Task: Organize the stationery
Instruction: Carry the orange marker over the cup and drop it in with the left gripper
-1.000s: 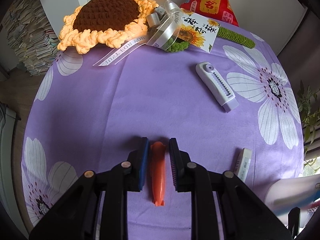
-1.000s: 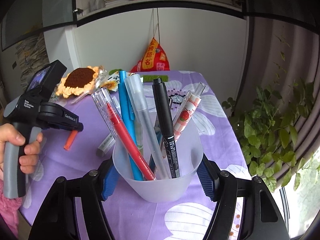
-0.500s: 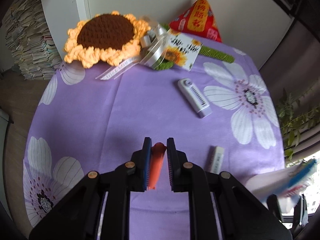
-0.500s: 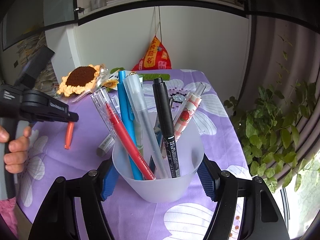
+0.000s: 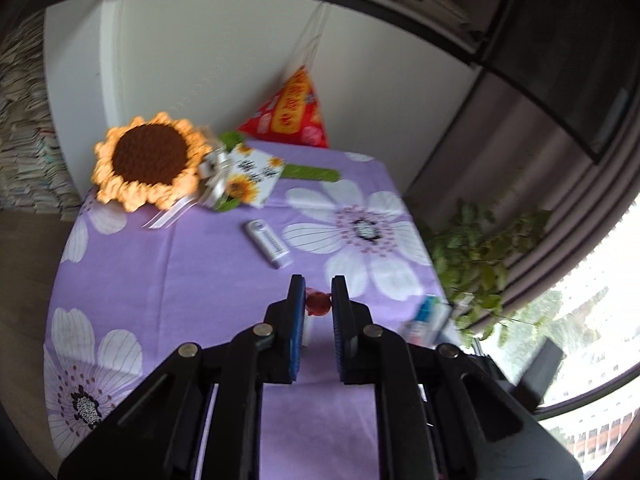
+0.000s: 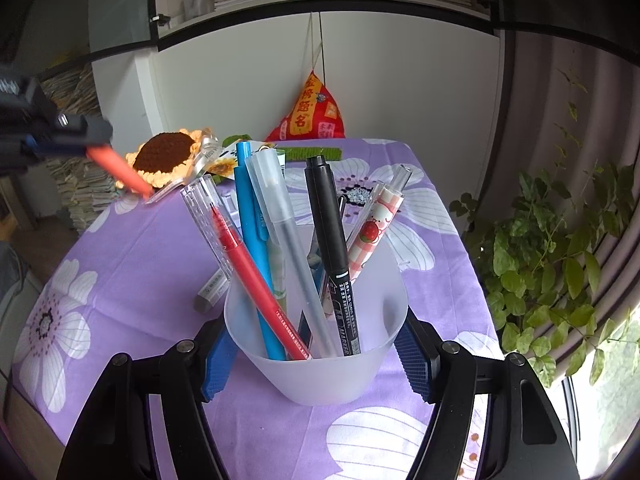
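An orange pen (image 6: 120, 170) is being gripped by the left tool (image 5: 316, 300), tilted, tip down. The cup (image 6: 316, 360), to its right and lower, is being clamped by the right tool (image 6: 316, 354).

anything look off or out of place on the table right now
Nothing spilled or damaged. Two stationery items lie loose on the purple cloth, outside the pen cup: a white utility knife mid-table and an eraser just left of the cup.

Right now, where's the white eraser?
In the right wrist view the white eraser lies on the purple tablecloth, just left of the frosted pen cup and partly hidden behind the clear-capped red pen.
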Available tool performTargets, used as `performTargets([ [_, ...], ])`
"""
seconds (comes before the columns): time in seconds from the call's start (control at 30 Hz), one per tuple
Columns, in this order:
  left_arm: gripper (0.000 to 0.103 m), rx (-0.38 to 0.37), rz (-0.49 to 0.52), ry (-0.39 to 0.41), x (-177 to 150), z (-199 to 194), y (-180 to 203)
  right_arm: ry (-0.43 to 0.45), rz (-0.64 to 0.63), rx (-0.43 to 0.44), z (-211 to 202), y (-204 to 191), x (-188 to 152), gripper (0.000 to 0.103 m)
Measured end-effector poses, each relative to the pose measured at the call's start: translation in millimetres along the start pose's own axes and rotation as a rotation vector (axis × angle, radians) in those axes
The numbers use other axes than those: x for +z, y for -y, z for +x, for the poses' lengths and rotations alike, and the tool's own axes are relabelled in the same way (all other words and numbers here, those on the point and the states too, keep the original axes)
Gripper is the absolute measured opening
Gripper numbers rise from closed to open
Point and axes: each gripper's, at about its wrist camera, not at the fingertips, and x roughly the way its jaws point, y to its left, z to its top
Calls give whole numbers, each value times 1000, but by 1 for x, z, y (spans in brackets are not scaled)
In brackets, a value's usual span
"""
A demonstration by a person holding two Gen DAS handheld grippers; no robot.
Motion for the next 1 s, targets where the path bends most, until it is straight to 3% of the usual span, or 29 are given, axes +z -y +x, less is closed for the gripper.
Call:
performTargets([
  [0.13, 11, -103, 69, 3, -1, -18, 25, 1, 0, -1, 0, 0, 0, 71],
  [0.27, 11, -196, 126, -53, -7, -18, 49, -1, -1, -1, 0, 0, 0, 71],
  [0.63, 11, -205, 151, -231, -33, 33, 63, -5, 8, 3, -1, 1, -1, 72],
  [1.0, 10, -217, 132, -268, -38, 37, 61, -13, 5, 6, -1, 1, 0, 72],
])
